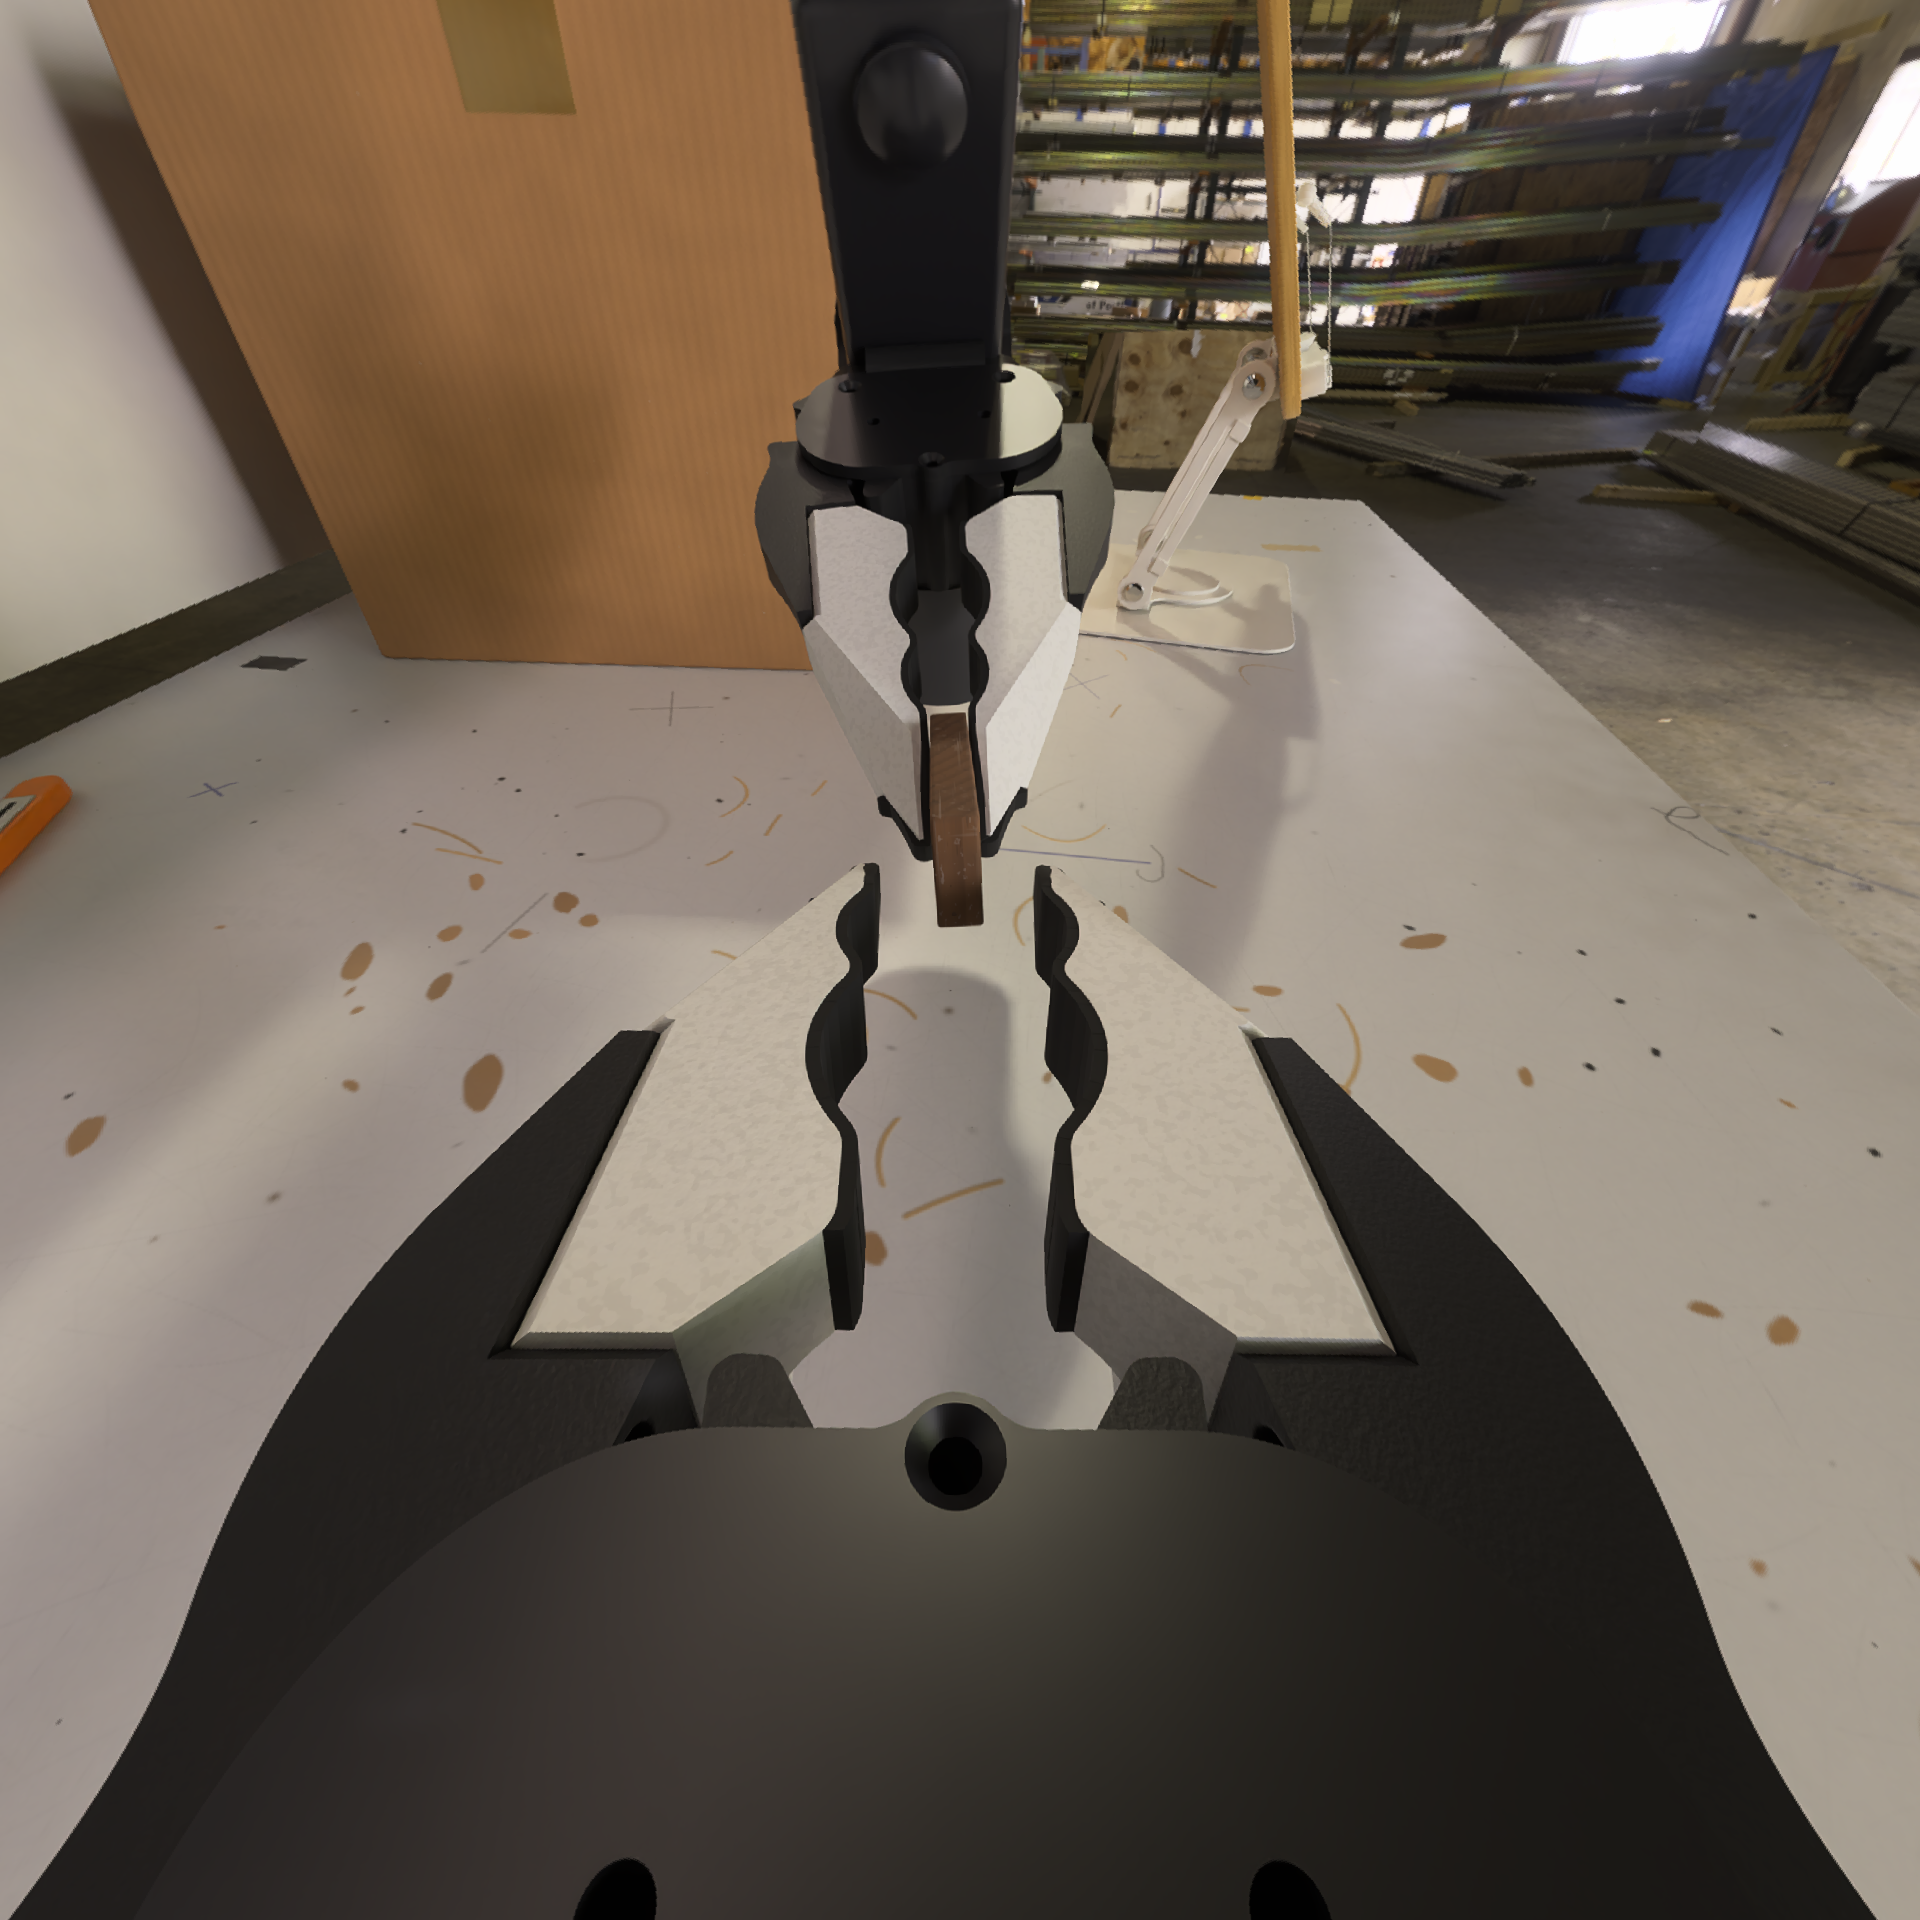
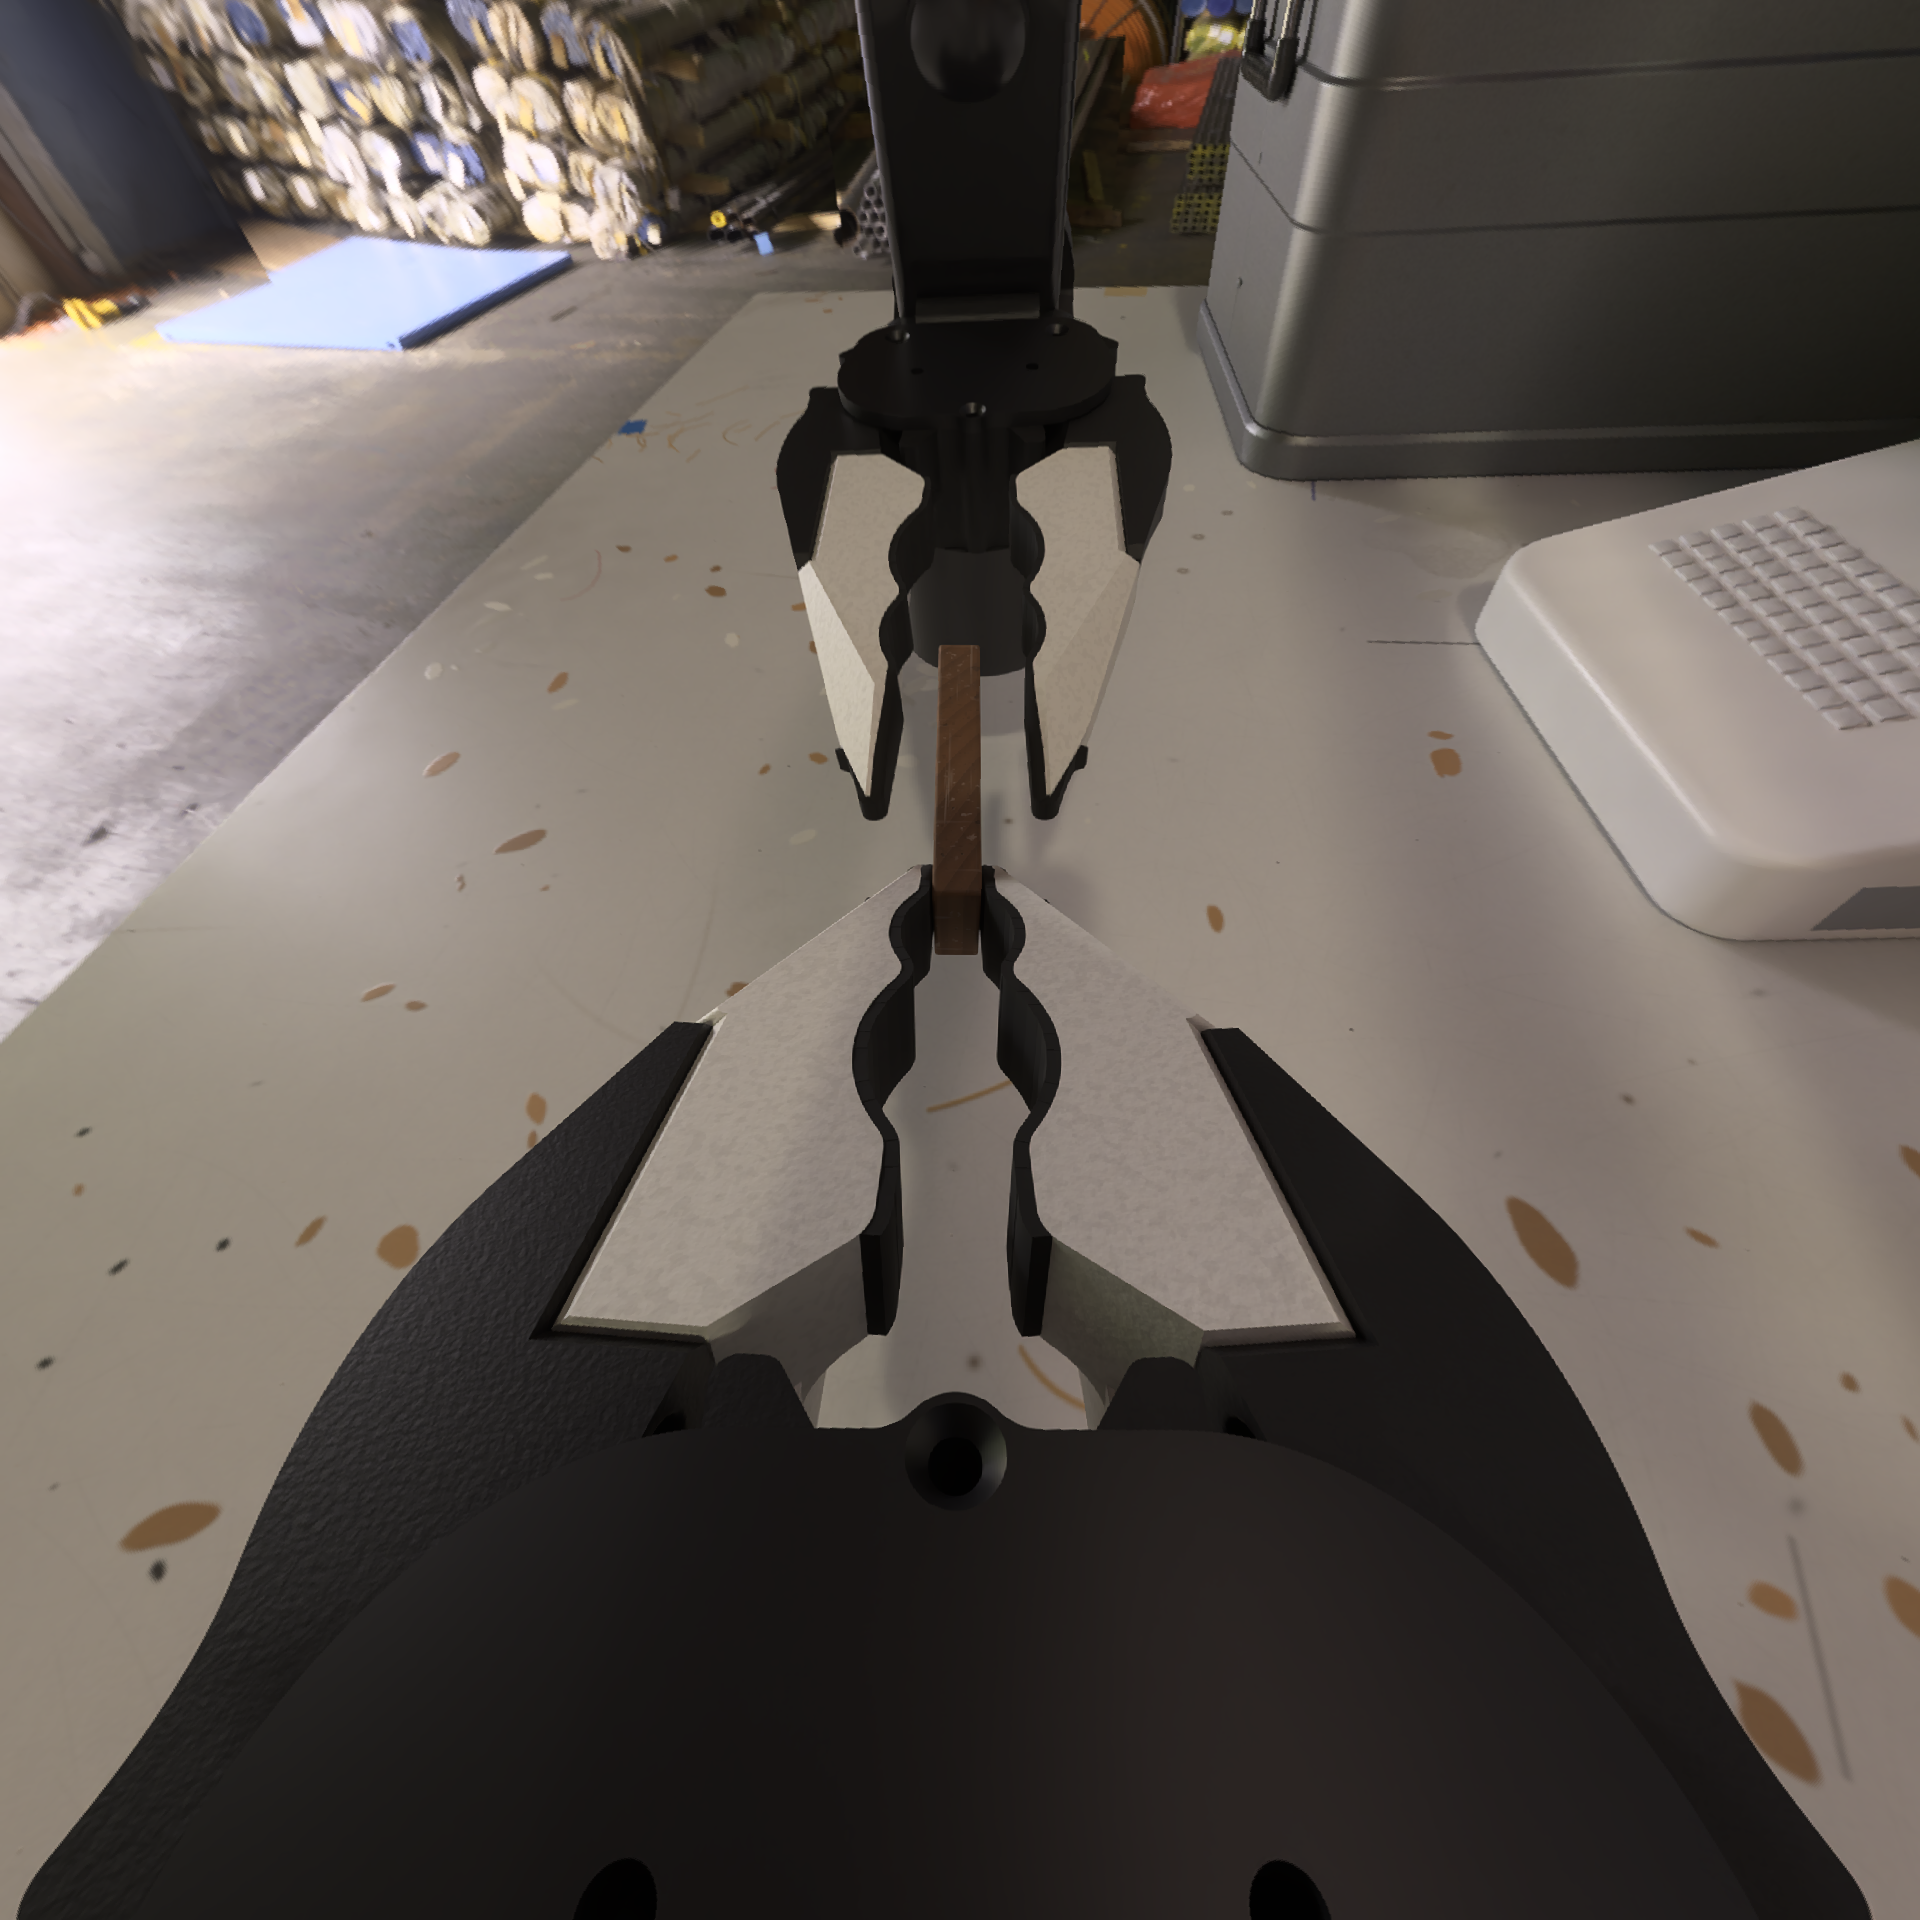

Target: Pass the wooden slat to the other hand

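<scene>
The wooden slat [image 2: 958,769] is a thin brown strip held on edge above the white, paint-flecked table [image 2: 416,935]. My right gripper [image 2: 956,881] is shut on the slat's near end at its fingertips. My left gripper [image 2: 958,808] faces it, open, and the slat's far end reaches in between its fingers without touching them. In the left wrist view, my left gripper [image 1: 956,878] is open with the slat [image 1: 954,810] pointing into its gap. The right gripper [image 1: 956,842] is clamped on the slat behind it.
A large cardboard box [image 1: 499,343] stands at the back left. A white hinged stand [image 1: 1195,603] is beside it and an orange object [image 1: 26,821] lies at the left edge. A grey case [image 2: 1558,239] and a white ribbed device [image 2: 1714,707] sit on the table.
</scene>
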